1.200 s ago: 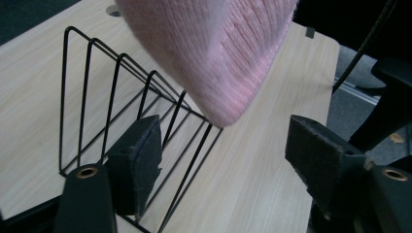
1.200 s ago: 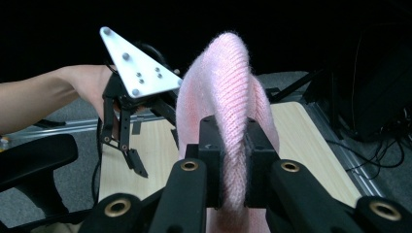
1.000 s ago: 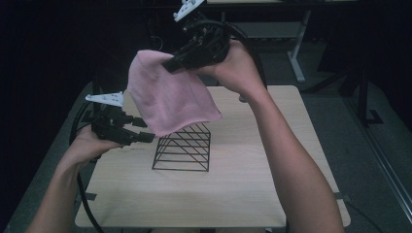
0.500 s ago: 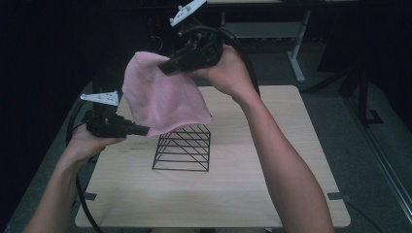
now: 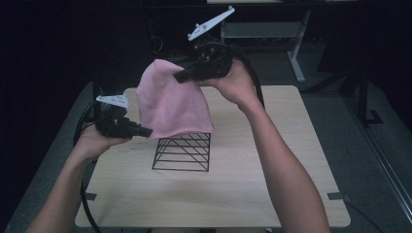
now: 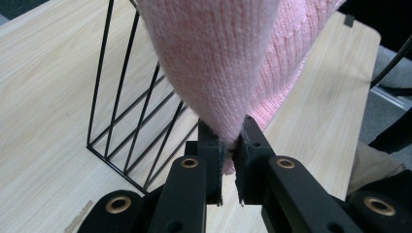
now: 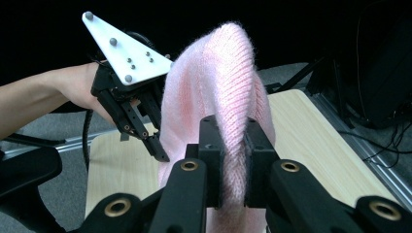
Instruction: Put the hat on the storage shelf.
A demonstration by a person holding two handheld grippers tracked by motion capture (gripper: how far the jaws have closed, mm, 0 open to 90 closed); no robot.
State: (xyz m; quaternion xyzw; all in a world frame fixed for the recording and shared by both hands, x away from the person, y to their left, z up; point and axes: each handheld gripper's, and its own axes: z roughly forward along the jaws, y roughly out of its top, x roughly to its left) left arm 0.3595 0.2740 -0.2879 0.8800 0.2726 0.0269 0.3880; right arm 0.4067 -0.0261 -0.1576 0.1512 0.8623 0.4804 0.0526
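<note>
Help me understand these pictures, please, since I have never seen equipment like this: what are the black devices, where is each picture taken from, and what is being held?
There is no robot here. A person holds a hand-operated clamp with two black jaws in each hand: the left gripper and the right gripper. The high view looks down on a wooden table from above the person's side. The other two pictures come from small cameras riding on each gripper, looking along its jaws. A black wire rack stands on the table. Both grippers are closed on a pink knitted cloth: the right one pinches it high up, the left one at its lower edge, so it hangs above the rack.
</note>
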